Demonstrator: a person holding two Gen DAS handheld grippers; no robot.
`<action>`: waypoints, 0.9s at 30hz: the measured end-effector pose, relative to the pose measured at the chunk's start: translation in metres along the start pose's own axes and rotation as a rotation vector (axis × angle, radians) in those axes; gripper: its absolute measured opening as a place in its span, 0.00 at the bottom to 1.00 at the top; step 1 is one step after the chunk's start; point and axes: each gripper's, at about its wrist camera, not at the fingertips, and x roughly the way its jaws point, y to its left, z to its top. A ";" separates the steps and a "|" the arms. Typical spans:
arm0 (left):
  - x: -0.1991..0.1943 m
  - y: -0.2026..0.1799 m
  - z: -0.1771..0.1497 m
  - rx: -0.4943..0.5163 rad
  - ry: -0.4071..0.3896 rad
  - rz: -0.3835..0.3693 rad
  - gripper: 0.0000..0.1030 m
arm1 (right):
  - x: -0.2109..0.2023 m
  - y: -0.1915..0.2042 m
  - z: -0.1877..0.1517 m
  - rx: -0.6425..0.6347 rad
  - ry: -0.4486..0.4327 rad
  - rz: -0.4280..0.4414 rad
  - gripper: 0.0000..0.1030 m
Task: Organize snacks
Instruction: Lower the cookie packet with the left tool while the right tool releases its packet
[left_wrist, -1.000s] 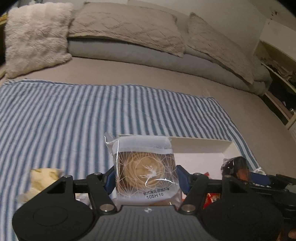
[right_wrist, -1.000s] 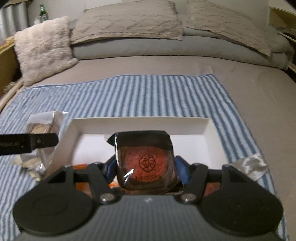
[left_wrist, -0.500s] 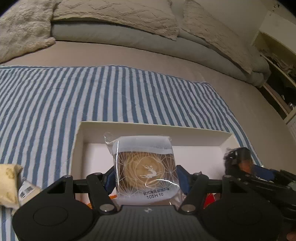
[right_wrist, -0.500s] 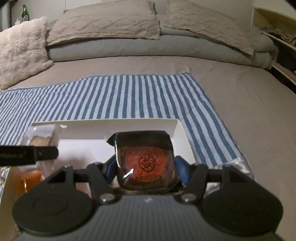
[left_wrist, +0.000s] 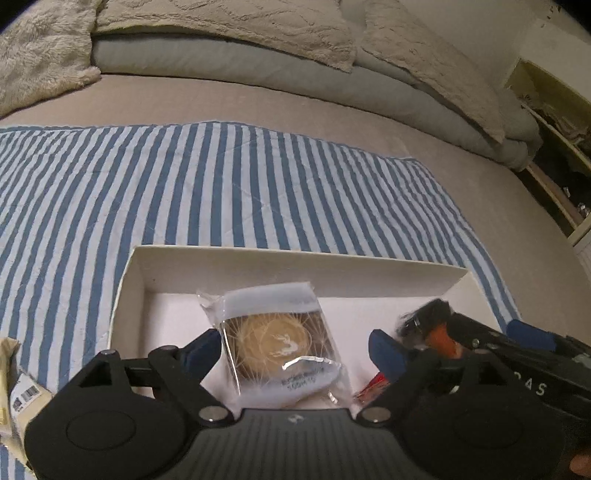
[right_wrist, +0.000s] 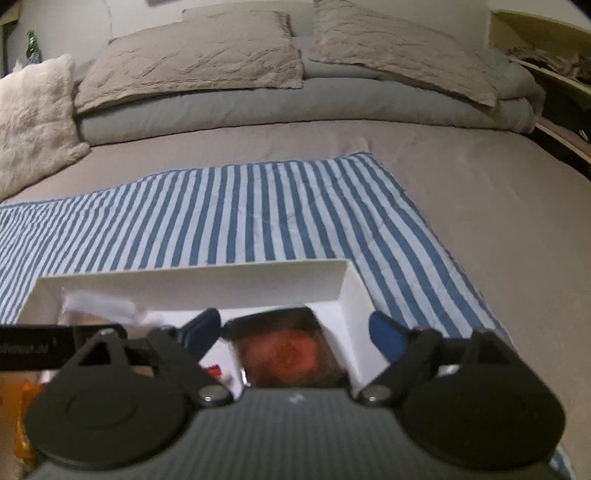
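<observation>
A shallow white cardboard box (left_wrist: 295, 266) fills the lower middle of the frame. Inside it, centre, a clear-wrapped round golden pastry (left_wrist: 280, 343) lies tilted; a dark-wrapped reddish-brown pastry (right_wrist: 291, 350) sits in its right corner.

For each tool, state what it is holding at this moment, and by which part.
Nothing is held. The left tool is opening around the pale pastry packet, and the right tool around the dark red packet; both packets are released over the white box.

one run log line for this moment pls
step: drop snacks in white box | left tool: opening, pale pastry packet loose between pads | right tool: opening, dark red packet loose between pads
</observation>
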 end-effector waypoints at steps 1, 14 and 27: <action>-0.001 0.000 0.000 0.007 0.002 0.002 0.85 | 0.000 -0.001 -0.001 0.003 0.012 0.001 0.88; -0.028 -0.005 -0.009 0.051 0.008 0.039 0.85 | -0.014 -0.007 -0.007 0.006 0.088 0.019 0.88; -0.069 -0.007 -0.017 0.084 -0.021 0.048 0.89 | -0.054 -0.001 -0.009 -0.011 0.079 0.047 0.88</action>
